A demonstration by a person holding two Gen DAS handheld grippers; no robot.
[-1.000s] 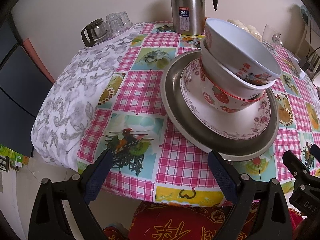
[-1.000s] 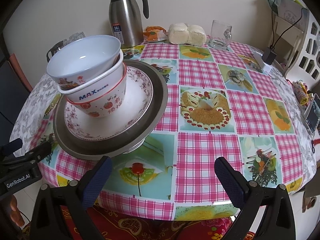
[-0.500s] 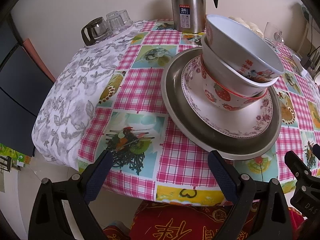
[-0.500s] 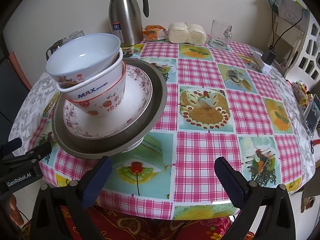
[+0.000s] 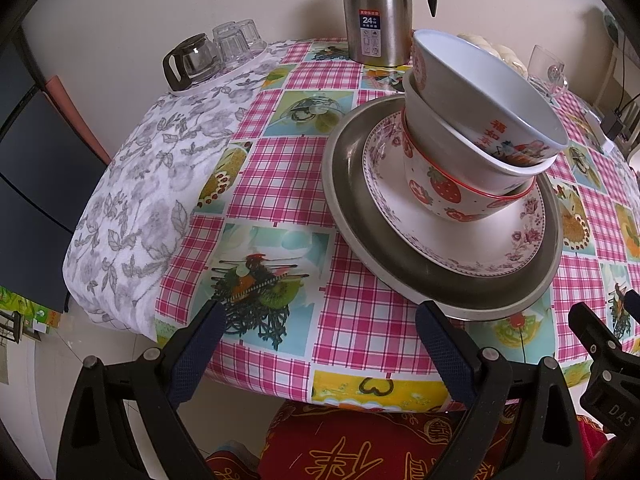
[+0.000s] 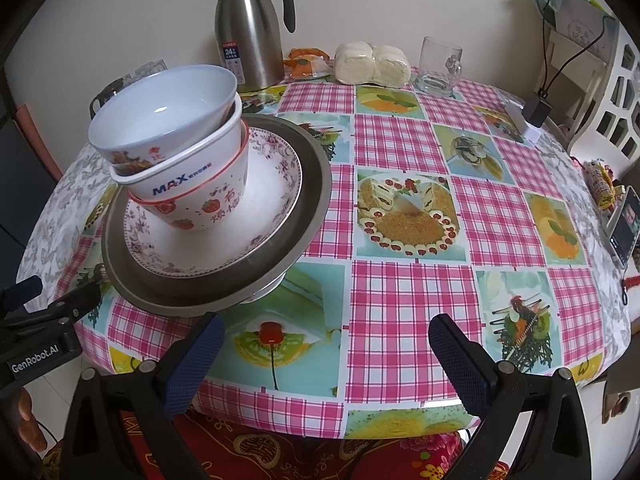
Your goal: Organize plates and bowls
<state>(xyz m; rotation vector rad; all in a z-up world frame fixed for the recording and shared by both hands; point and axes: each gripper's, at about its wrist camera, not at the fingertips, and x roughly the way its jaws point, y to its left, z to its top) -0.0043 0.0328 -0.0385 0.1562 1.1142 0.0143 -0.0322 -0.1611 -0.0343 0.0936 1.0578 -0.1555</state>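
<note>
Both grippers hung level at the near edge of the table (image 6: 400,292), pointing across it, with fingers spread wide and nothing between them. The left gripper (image 5: 320,344) filled the bottom of its view, its blue pads (image 5: 196,356) over the checked cloth just short of the stack. The right gripper (image 6: 326,356) sat likewise at the bottom of its view; its left pad (image 6: 192,364) lay just below the rim of the steel plate (image 6: 312,208). Each gripper showed in the other's view, the right one (image 5: 600,356) at lower right, the left one (image 6: 44,320) at lower left.

The stack stood in the centre right of the left view and the centre left of the right view: steel plate (image 5: 348,196) at the bottom, floral plate (image 5: 460,244) in it, then a strawberry bowl (image 5: 440,192), a MAX bowl (image 6: 180,184), and a white bowl (image 5: 480,92) on top, the bowls nested and tilted.

A flask (image 6: 248,40) stood at the top, by the wall. A glass mug (image 6: 438,64) stood at upper right of the right view.
</note>
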